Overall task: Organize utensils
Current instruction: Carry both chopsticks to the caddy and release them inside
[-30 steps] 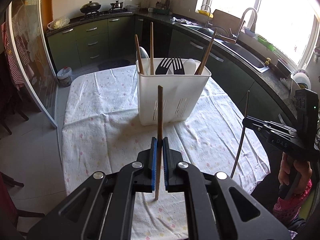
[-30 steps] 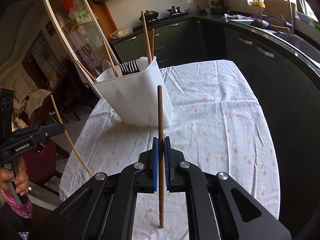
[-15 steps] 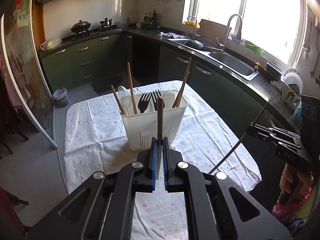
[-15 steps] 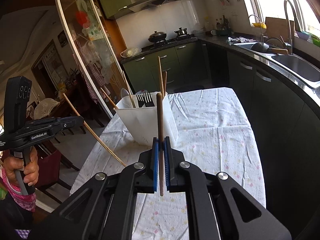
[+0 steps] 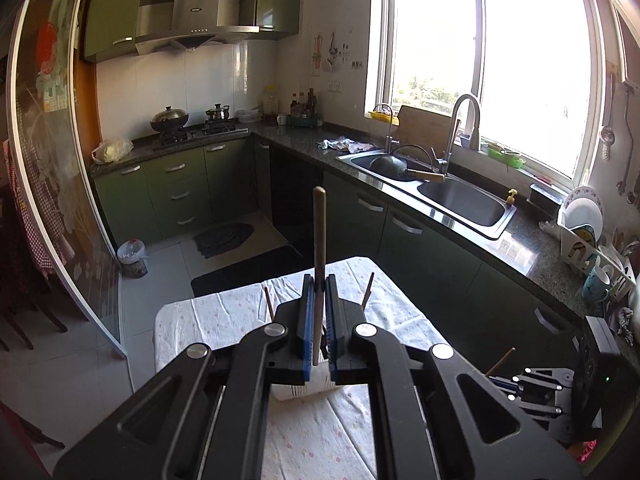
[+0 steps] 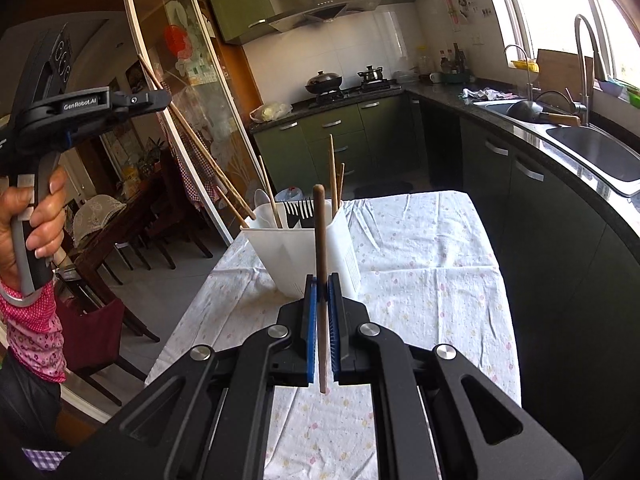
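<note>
My left gripper (image 5: 319,280) is shut on an upright wooden chopstick (image 5: 319,236). It covers most of the white utensil holder (image 5: 296,390); only two stick tips show past it. In the right wrist view the holder (image 6: 296,252) stands on the floral tablecloth (image 6: 420,260) with chopsticks, black forks (image 6: 298,210) and a white spoon (image 6: 262,200) inside. My right gripper (image 6: 321,280) is shut on another chopstick (image 6: 320,232), just in front of the holder. At upper left, the left gripper (image 6: 162,98) holds its stick (image 6: 200,148) slanting down, lower tip near the holder's left rim.
The right gripper (image 5: 532,392) shows at lower right in the left wrist view. A dark counter with a sink (image 5: 460,200) runs along the right. A glass sliding door (image 6: 192,120) and dining chairs (image 6: 104,320) lie left of the table. A hand (image 6: 36,216) grips the left handle.
Both grippers rose with their chopsticks, the left one much more. The holder dropped below the left fingers in its view. The left stick now slants over the holder's left rim.
</note>
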